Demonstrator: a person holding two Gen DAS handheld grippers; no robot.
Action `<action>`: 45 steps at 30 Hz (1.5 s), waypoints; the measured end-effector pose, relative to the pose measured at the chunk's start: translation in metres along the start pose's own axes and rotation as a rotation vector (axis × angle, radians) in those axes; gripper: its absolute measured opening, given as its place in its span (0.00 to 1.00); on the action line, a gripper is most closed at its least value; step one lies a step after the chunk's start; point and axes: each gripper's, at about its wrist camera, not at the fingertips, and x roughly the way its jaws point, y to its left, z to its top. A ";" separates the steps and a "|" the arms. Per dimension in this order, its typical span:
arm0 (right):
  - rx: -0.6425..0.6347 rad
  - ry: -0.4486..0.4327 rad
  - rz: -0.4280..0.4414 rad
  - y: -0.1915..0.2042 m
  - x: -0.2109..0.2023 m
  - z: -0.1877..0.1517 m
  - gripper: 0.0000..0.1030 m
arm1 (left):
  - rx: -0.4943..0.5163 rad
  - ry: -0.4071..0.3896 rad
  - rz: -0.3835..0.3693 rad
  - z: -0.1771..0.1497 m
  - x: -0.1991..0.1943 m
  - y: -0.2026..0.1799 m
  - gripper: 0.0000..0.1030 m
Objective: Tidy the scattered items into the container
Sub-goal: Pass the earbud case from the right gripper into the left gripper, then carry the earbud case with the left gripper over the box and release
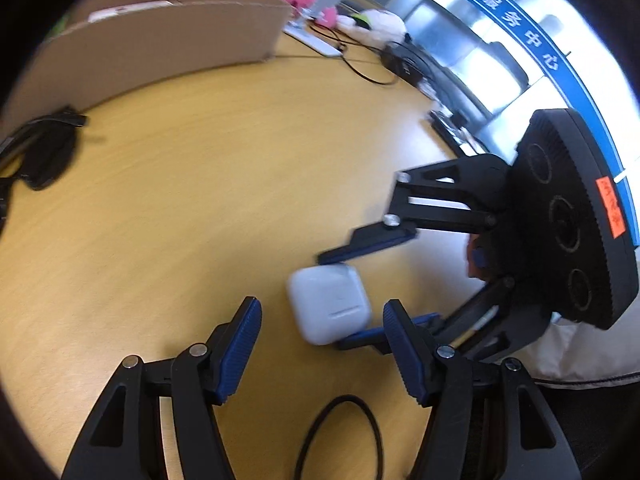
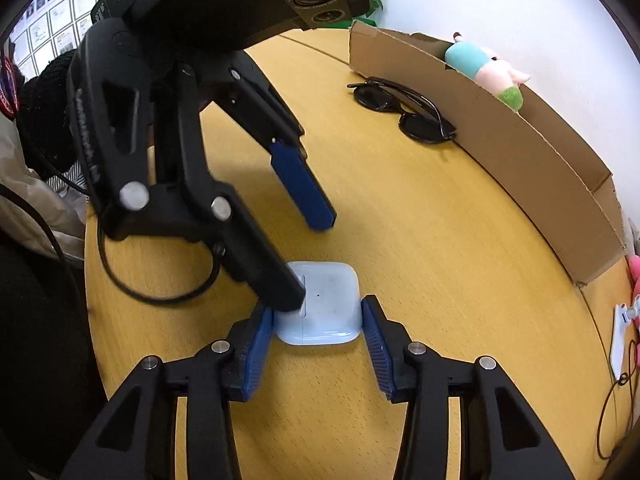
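White and rounded, the earbud case point(image 2: 318, 304) lay flat on the yellow wood bench point(image 2: 420, 240), and I had my right tongs point(image 2: 318, 344) spread wide around it, one blue pad at each side. From the right wrist view I could not tell whether either pad actually touched the case. My left tongs point(image 1: 322, 344) were also open wide, hanging over the same spot; in the right wrist view one of their fingers crossed over the near left corner of the case, the other stood clear of it above the bench. A thin black cord loop point(image 1: 340, 436) lay on the bench under the left tongs. Farther off, the cardboard box point(image 2: 520, 160) stood along the bench edge with a pastel plush toy point(image 2: 486, 70) showing over its wall, and a pair of dark sunglasses point(image 2: 404, 108) sat on the bench just beside the box, well apart from the case.
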 end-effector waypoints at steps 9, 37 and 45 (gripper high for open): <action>-0.043 -0.033 -0.024 0.011 0.002 0.006 0.46 | -0.043 0.030 0.025 0.000 0.001 0.002 0.40; -0.264 -0.190 -0.228 -0.073 -0.050 0.176 0.45 | 0.090 -0.257 0.297 0.126 -0.149 0.024 0.38; -0.260 -0.213 -0.221 -0.137 -0.035 0.234 0.45 | 0.101 -0.266 0.362 0.184 -0.179 0.067 0.38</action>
